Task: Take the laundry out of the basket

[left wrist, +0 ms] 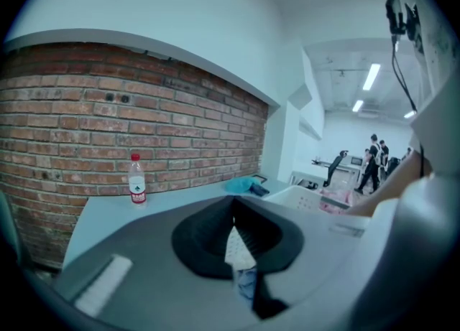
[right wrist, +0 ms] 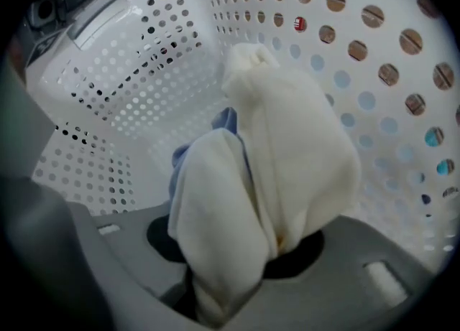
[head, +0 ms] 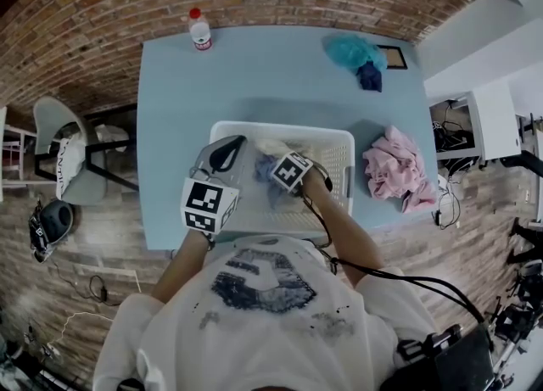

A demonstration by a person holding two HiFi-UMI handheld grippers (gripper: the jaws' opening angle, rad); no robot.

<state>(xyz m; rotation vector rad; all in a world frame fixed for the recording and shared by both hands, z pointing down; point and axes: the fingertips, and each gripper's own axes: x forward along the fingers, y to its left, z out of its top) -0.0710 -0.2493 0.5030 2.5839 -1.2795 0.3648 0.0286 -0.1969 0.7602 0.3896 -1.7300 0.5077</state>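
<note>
— Where's the white cloth?
— Inside the basket on the desk. The right claw pinches it, and its length runs straight out from the jaws.
— Left claw?
— Closed, empty.

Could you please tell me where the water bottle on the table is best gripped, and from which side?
Grip the water bottle around its straight body, below the red cap, coming in level from the person's side. It stands upright at the far edge of the table with the brick wall behind, so that side is probably freest.
</note>
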